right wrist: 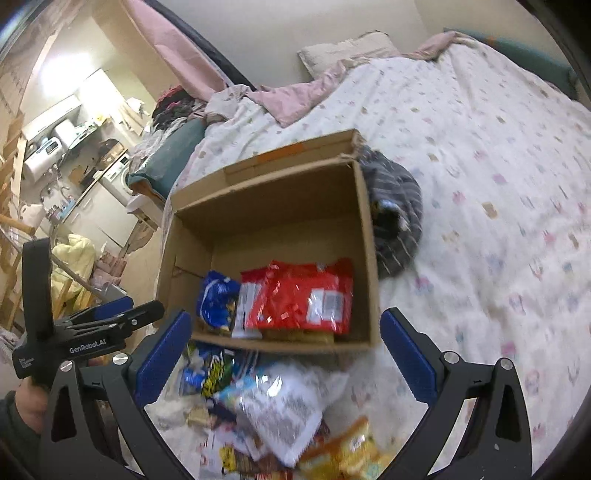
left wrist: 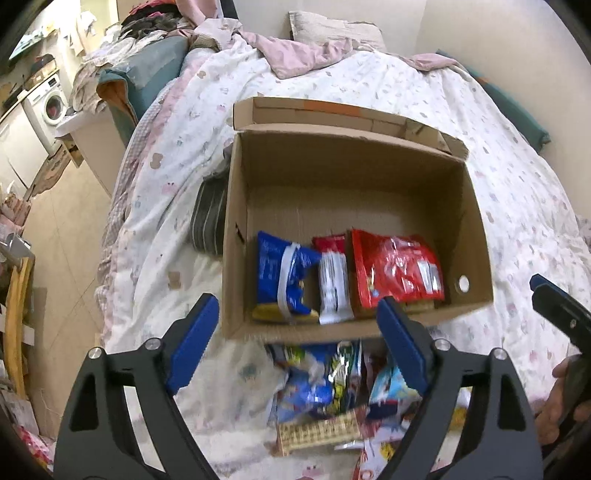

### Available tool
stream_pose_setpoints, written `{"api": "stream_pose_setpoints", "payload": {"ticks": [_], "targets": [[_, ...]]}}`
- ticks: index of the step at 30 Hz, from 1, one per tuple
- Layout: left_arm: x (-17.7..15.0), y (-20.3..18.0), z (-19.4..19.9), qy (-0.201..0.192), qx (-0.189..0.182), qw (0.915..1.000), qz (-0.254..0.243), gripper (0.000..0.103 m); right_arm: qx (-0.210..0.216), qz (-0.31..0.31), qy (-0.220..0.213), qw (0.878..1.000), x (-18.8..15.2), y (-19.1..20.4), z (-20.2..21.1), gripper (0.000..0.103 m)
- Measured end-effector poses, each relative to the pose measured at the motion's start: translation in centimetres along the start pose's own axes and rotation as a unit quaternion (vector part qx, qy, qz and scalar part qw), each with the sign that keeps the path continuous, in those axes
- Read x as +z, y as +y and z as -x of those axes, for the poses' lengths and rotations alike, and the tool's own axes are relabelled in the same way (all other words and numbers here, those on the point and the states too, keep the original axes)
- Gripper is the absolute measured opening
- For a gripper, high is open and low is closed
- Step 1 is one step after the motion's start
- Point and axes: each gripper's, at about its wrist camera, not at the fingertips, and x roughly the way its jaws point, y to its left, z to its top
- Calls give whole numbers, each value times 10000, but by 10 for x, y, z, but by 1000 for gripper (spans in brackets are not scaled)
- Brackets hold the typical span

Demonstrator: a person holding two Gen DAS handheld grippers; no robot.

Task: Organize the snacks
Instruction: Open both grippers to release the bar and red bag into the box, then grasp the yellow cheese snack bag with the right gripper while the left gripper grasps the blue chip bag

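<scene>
An open cardboard box [left wrist: 476, 240] [right wrist: 369, 236] sits on a bed. Standing along its near wall are a blue snack bag [left wrist: 284, 277] [right wrist: 218, 299], a red-and-white packet [left wrist: 332, 280] [right wrist: 247, 306] and a big red bag [left wrist: 399, 269] [right wrist: 303, 295]. A loose pile of snack packets [left wrist: 325, 391] [right wrist: 273, 402] lies on the quilt in front of the box. My left gripper [left wrist: 299, 317] hovers open over the box's near edge, nothing between its blue pads. My right gripper [right wrist: 286, 336] is also open and empty above the pile and box edge.
A white patterned quilt [left wrist: 498, 155] [right wrist: 480, 184] covers the bed. Dark striped clothing [left wrist: 208, 218] [right wrist: 399, 206] lies against the box's side. A pillow [left wrist: 332, 27] lies at the head. The floor and a washing machine [left wrist: 51, 99] are off the bed's left side.
</scene>
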Motion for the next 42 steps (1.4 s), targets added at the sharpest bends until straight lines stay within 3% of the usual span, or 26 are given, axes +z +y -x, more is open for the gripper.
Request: {"api": "stream_pose_setpoints", "payload": {"ticks": [14,22,26,30,36,39,42], "targets": [[-57,18,27,270,40,9993,265,85,-290,-91,299,9991,-41,-10,26,103],[-78,24,27,373,133,9986,363,85,-413,-214,941,9945,-66,-32,17,103],[-80,22,23,422,116,9984,352,85,-607,-90,1783,9821,-89,-41,-4,103],[-78,17,21,478,44,9983,335,85,-993,653,2322,9654,-109,-29,-27,103],[-76,21,18,527,65,9977,424,85,-1352,2180,2705,9279,-127,1,-61,103],[-77,28,14,582,126,9970,504,85,-1458,2233,2889,9195,-127,-2,-76,103],[-79,37,11,646,209,9959,591,85,-1431,2099,3030,9185,-125,-7,-85,101]]}}
